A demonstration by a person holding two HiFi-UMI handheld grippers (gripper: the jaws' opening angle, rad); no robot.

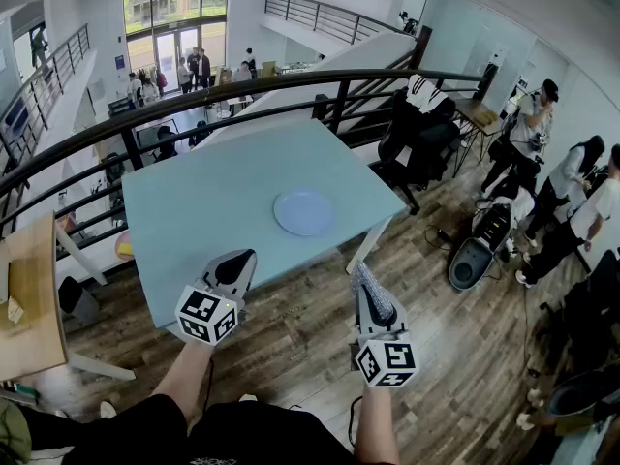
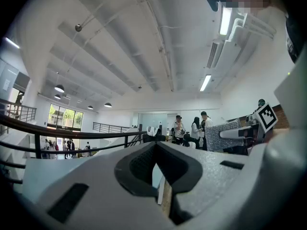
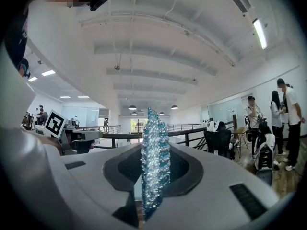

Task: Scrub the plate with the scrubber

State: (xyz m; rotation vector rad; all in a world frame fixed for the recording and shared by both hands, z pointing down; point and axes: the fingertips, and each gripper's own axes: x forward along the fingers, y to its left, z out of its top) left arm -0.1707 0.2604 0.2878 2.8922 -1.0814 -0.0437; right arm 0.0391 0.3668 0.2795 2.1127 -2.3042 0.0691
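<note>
Scrubber [image 3: 153, 162] lengthwise between jaws, tip forward

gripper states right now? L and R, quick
Left gripper: closed, nothing between its jaws.
Right gripper: closed on the scrubber.

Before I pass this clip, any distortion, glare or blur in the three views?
Head view: heavy fisheye curves the railing, yet the plate is sharp. Left gripper view: dark vignetted corners, and the ceiling light is blown out. Right gripper view: the scrubber glitters but reads clearly.
</note>
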